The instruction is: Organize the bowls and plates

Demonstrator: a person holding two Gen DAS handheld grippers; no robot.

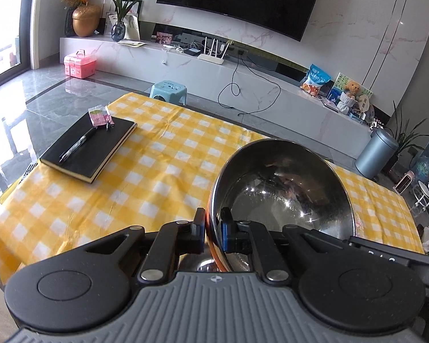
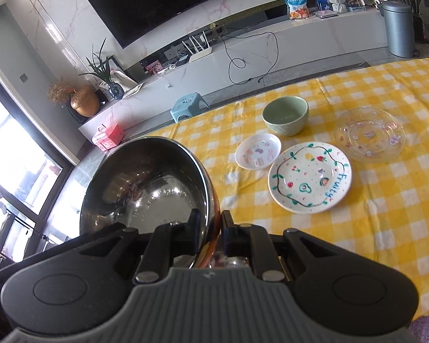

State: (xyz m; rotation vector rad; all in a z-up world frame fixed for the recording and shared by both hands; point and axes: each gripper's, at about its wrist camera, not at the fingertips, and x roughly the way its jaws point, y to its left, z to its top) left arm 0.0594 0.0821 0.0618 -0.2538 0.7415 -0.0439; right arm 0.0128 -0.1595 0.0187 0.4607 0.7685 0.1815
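Both my claws pinch the rim of the big round stainless-steel bowl (image 2: 146, 188), left gripper (image 1: 213, 228) and right gripper (image 2: 210, 228) on opposite edges; the crockery lies ahead-right of my right claw, the white fruit-painted plate (image 2: 310, 181) nearest.

The left gripper (image 1: 213, 225) has a grey ribbed housing at its base, marked near the front edge with a small round emblem split into quarters. On each side sits a matte black, teardrop-shaped plate with a raised circular disc. Black linkage bars run forward from silver rivets to two blocky black fingers (image 1: 198, 230). The right gripper (image 2: 210, 227) is built the same: grey ribbed housing with a faint emblem, black side plates with discs, silver pivot pins, black bars and black fingers (image 2: 193, 228).
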